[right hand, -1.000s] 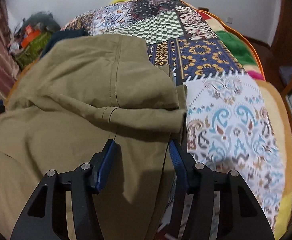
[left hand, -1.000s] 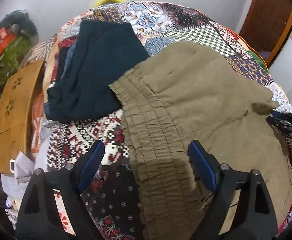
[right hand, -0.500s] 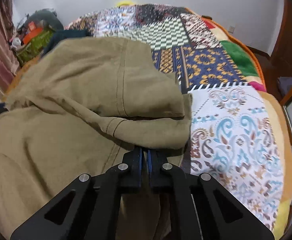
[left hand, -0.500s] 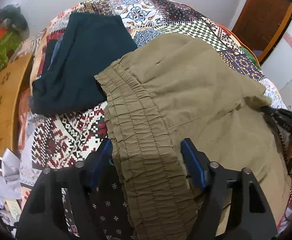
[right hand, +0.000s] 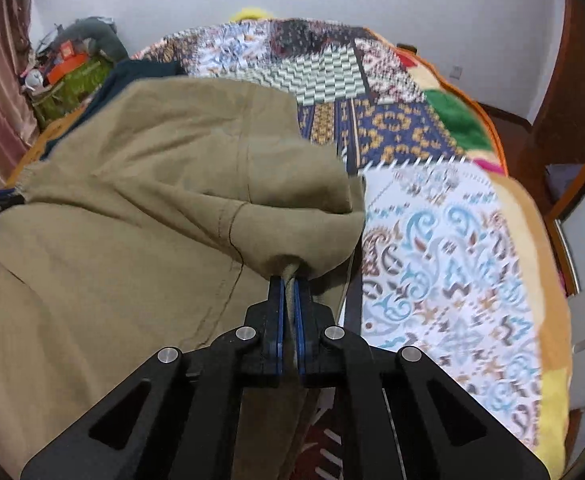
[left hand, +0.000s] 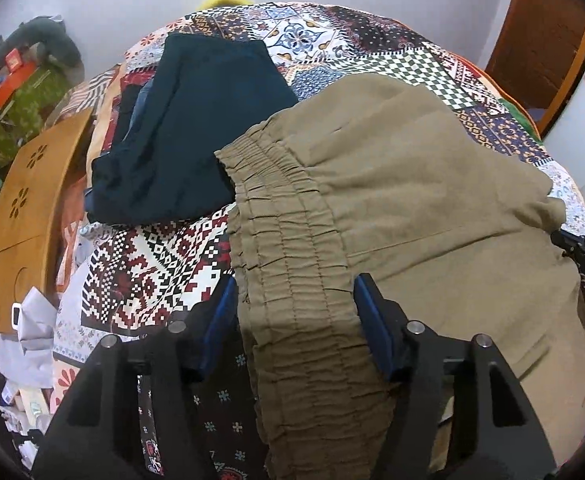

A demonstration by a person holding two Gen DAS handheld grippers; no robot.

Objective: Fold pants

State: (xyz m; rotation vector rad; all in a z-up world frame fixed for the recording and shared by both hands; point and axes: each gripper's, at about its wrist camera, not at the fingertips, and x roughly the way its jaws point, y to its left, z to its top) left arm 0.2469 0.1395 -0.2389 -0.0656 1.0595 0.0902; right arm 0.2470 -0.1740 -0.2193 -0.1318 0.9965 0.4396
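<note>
Olive-khaki pants lie folded on a patterned patchwork bedspread. In the left wrist view their gathered elastic waistband runs between the open blue-padded jaws of my left gripper, which straddle it without pinching. In the right wrist view the pants bulge upward in a fold. My right gripper is shut on a bunched edge of the khaki cloth and lifts it. The right gripper also shows at the far right edge of the left wrist view.
Folded dark teal clothes lie on the bed behind the waistband. A wooden board stands at the bed's left edge. Cluttered bags sit far left. A wooden door is at the right.
My right gripper has shut on the pants' edge and raised it, lifting the fold. My left gripper has moved forward, its open jaws now around the waistband.
</note>
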